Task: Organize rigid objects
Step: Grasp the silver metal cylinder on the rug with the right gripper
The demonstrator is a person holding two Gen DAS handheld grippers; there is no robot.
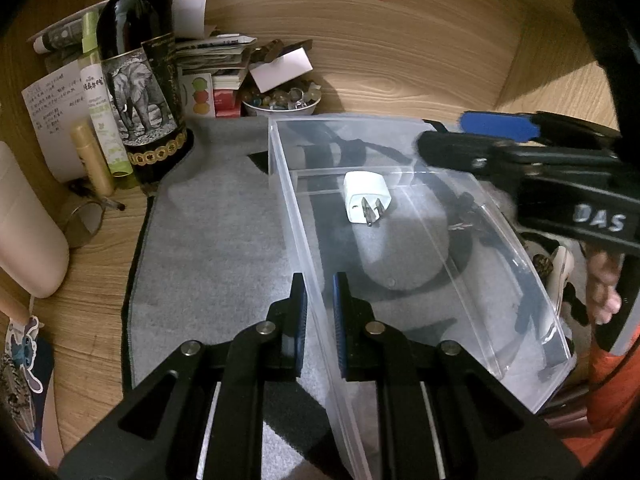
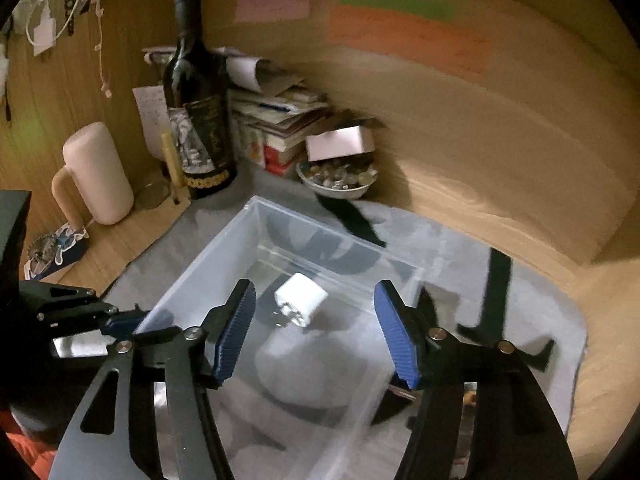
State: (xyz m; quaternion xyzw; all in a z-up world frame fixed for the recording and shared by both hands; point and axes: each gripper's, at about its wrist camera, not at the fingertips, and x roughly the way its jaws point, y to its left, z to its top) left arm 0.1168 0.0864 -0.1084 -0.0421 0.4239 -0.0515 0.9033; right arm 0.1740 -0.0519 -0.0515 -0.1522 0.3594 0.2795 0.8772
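White letters "DAS" stand on the right hand-held gripper [image 1: 460,138].

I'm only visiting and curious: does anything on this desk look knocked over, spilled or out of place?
Nothing is spilled or broken. The white plug adapter lies on its side, prongs out, alone in the clear plastic bin. The left gripper pinches the bin's near wall.

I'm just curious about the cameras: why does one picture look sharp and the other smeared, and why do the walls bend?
Left wrist view: sharp on the white plug and clear bin, though the right gripper is blurred. Right wrist view: smeared throughout, notes and bottle soft. Both views: fisheye curving, dark corners, dim warm light.
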